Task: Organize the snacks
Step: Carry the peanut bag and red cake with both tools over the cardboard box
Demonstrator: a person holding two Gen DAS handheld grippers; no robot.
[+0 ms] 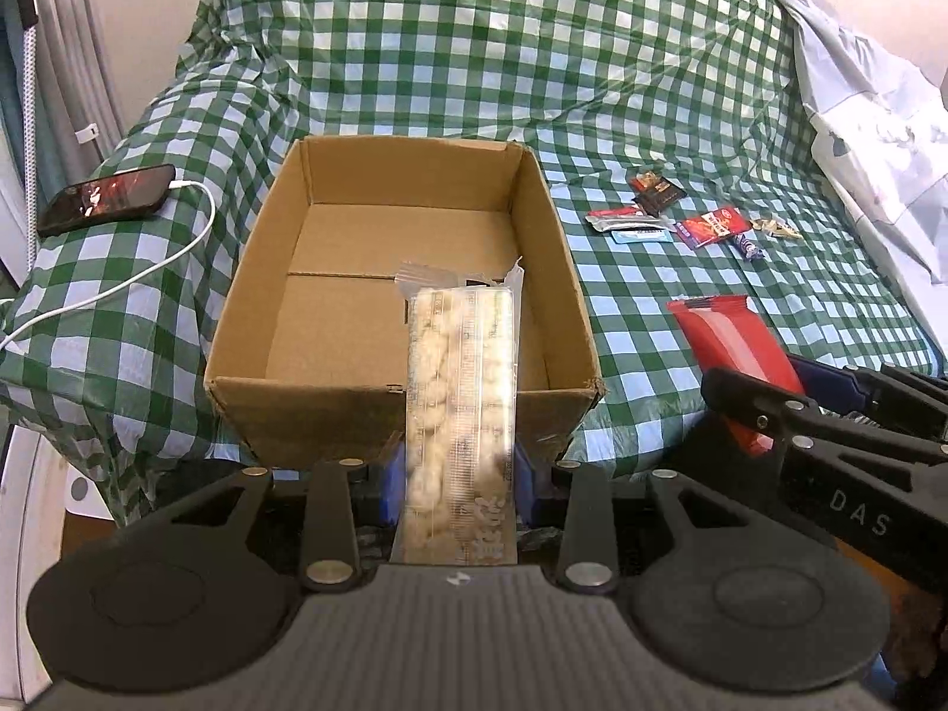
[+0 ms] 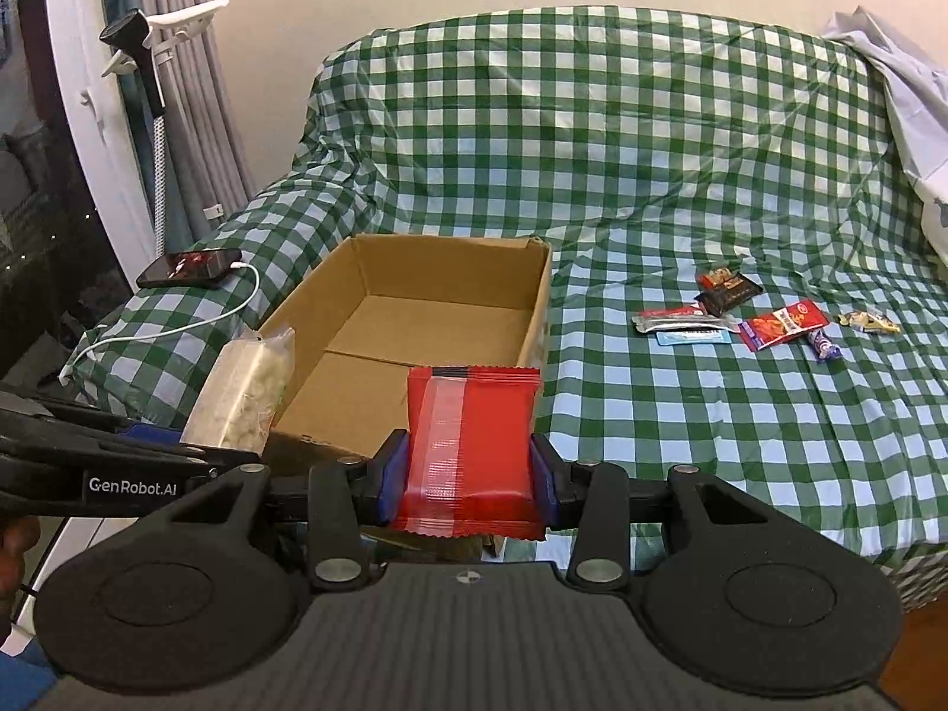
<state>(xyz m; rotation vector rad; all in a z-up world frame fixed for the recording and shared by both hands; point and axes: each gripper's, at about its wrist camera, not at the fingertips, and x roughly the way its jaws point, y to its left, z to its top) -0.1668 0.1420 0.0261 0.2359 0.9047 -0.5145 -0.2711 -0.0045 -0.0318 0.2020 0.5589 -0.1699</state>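
Note:
An open cardboard box (image 1: 255,296) (image 2: 536,302) with a bare floor sits on the green checked cover. My left gripper (image 1: 459,474) is shut on a clear pack of pale puffed snacks (image 1: 459,391), which reaches over the box's near wall. The same pack (image 2: 243,391) shows beside the box's left corner in the right wrist view. My right gripper (image 2: 468,474) is shut on a red snack packet (image 2: 474,444), held at the box's near right corner. That packet (image 1: 734,343) also shows at the right of the left wrist view. Several small snack packets (image 1: 681,219) (image 2: 740,314) lie right of the box.
A phone (image 1: 106,198) (image 2: 189,266) on a white cable lies on the armrest left of the box. A pale sheet (image 1: 877,118) drapes the right end. A stand with a clamp (image 2: 148,59) rises by the curtain at the left.

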